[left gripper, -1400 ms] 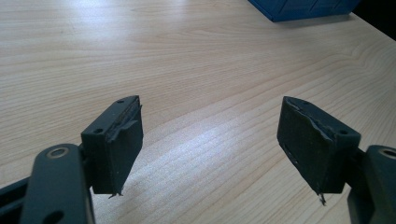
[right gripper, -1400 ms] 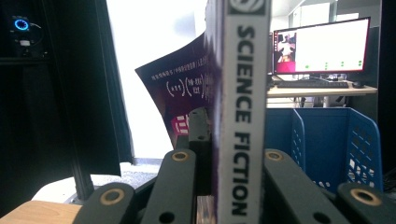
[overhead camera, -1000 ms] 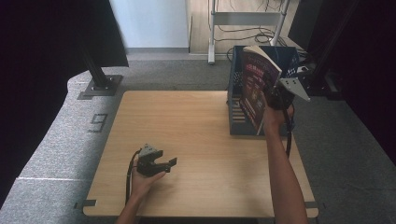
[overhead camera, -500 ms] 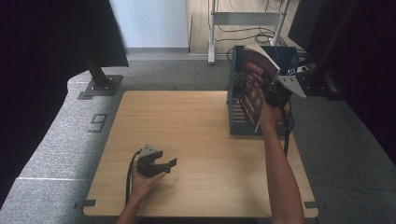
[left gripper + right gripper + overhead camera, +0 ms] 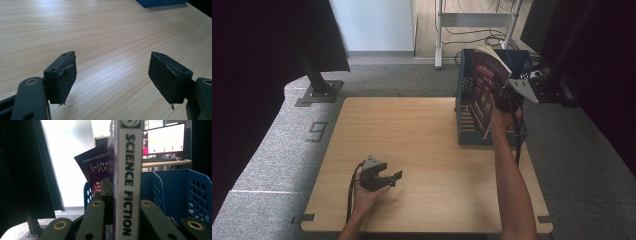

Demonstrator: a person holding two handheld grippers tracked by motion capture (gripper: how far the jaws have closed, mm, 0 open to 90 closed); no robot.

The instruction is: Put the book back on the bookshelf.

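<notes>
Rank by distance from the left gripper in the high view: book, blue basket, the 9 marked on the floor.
From the left gripper:
1. The 9, on the floor left of the table.
2. Blue basket, on the table's far right.
3. Book, held above the basket in the right gripper.

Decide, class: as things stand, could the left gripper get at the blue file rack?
Probably yes. The left gripper rests open on the table, and only bare wood lies between it and the blue file rack; the right gripper, holding the book, crowds the rack's top.
</notes>
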